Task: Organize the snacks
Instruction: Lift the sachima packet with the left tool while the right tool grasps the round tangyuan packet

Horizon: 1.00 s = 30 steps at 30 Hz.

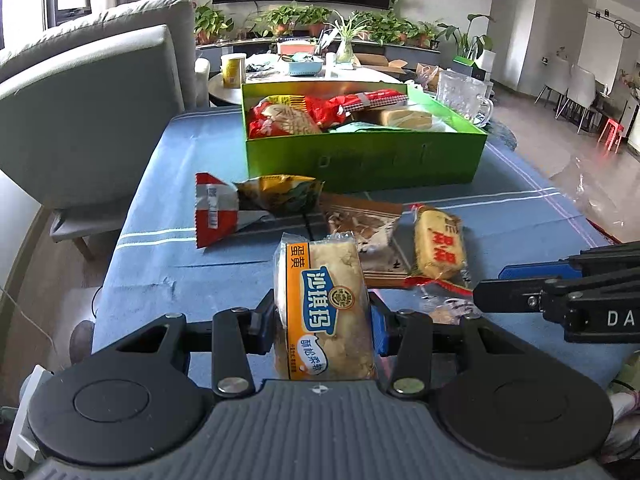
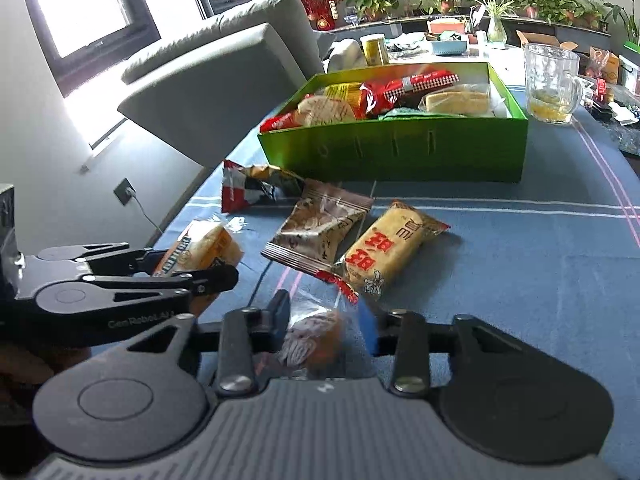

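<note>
Reading "沙琪玛", the orange-labelled cake [image 1: 325,312] sat clamped in the left gripper [image 1: 324,320]; the right gripper [image 2: 326,330] pinched a clear-wrapped pastry [image 2: 314,336].

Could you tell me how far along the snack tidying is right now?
Partly done. Several packets already lie inside the green box. The left gripper is shut on the yellow sachima cake; the right gripper is shut on a clear-wrapped pastry. Four packets remain on the blue tablecloth, including the red-lettered cake and the brown packet.
</note>
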### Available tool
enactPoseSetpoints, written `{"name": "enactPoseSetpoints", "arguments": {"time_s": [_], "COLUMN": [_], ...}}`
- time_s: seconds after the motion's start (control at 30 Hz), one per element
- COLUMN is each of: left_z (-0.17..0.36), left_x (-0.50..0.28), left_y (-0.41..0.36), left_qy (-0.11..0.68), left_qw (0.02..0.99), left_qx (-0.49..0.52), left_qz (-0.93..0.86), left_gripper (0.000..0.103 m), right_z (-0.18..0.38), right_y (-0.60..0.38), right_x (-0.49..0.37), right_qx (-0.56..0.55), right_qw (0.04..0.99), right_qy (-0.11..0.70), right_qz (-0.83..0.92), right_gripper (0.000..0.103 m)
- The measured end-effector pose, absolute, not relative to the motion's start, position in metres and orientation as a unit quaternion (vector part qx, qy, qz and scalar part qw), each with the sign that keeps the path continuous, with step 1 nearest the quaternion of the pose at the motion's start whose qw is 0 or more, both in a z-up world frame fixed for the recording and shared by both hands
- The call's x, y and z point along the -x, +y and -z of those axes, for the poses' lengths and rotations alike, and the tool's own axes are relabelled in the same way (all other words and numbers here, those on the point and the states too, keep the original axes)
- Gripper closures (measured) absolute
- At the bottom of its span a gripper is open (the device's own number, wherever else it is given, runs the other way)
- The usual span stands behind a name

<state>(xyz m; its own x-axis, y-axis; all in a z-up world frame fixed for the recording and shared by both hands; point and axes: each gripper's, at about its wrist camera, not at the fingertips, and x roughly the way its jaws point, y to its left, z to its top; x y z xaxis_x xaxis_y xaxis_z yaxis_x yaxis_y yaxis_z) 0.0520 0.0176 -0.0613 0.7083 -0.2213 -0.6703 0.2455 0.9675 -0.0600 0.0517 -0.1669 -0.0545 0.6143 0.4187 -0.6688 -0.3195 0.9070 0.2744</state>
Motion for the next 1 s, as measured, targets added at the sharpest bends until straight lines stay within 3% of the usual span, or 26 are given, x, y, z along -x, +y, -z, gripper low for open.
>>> {"name": "enactPoseSetpoints", "arguments": {"time_s": [0.27, 0.43, 0.7, 1.0], "left_z": [0.056, 0.054, 0.057, 0.060], "left_x": [-0.049, -0.049, -0.052, -0.054], "left_y": [0.008, 0.006, 0.012, 0.032], "left_qy": [0.358, 0.356, 0.362, 0.363], "left_qw": [0.926, 0.927, 0.926, 0.928], "left_qx": [-0.033, -0.037, -0.028, -0.009], "left_qz": [0.117, 0.110, 0.103, 0.088], "left_gripper": [0.062, 0.062, 0.062, 0.062], "right_z": [0.059, 0.065, 0.079, 0.082], "right_y": [-0.184, -0.191, -0.176, -0.158], "right_x": [-0.050, -0.047, -0.047, -0.053], "right_qx": [-0.097, -0.091, -0.051, -0.056], "right_qw": [0.893, 0.892, 0.879, 0.857], "right_qy": [0.392, 0.396, 0.409, 0.440], "right_qz": [-0.199, -0.198, -0.240, -0.262], "right_gripper": [0.061, 0.046, 0.034, 0.034]}}
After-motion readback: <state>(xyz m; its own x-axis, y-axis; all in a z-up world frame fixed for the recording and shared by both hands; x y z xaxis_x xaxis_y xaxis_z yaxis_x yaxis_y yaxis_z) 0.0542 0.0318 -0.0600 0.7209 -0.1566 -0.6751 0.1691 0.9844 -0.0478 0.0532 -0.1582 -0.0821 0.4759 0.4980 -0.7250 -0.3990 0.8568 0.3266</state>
